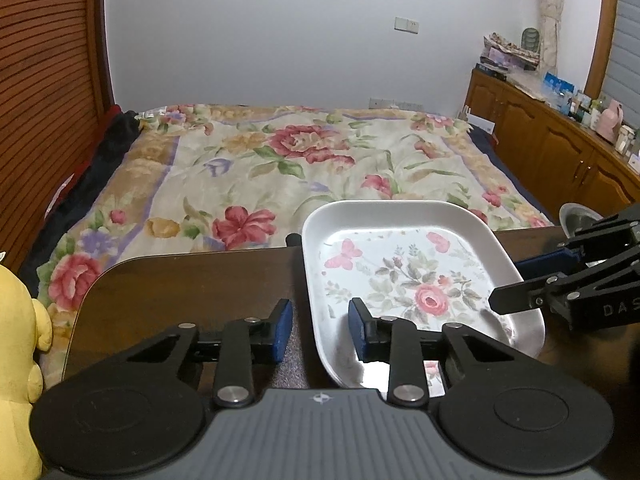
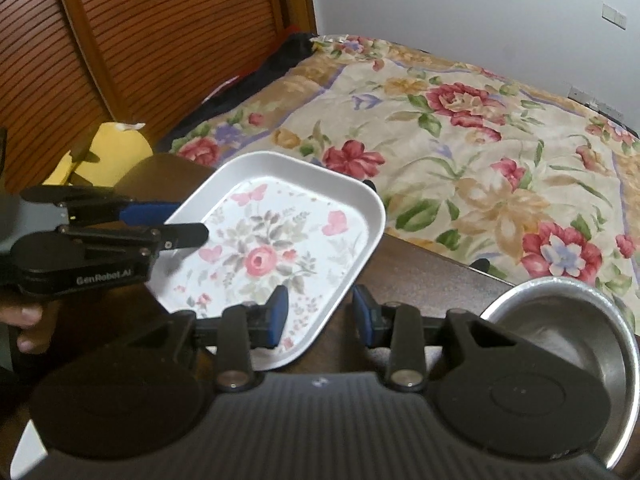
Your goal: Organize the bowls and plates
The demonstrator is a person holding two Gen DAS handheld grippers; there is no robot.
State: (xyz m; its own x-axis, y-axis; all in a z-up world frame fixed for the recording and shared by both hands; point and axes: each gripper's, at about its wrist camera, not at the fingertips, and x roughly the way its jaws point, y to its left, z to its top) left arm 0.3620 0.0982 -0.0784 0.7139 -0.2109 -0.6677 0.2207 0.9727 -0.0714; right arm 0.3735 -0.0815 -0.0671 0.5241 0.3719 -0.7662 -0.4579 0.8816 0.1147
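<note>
Both tongs straddle the rim of one plate. Left tongs (image 1: 319, 334) sit with the blue pads parted, one pad outside the plate's near left edge and the other inside over the floral print; the pads do not look pressed onto the rim. Right tongs (image 2: 320, 314) are likewise parted across the plate's near right edge, one pad over the print and one over the desk, and again no firm grip shows.

Square and white with a rose and butterfly pattern, the plate (image 1: 400, 264) lies on the dark wooden desk (image 1: 192, 284), its far corner reaching past the desk's far edge toward the bed (image 1: 280, 168). A metal bowl (image 2: 560, 320) stands on the desk just right of the plate, apart from it. A yellow plush toy (image 1: 20, 340) stands at the left of the desk. Wooden cabinets (image 1: 552, 148) line the far right wall.
</note>
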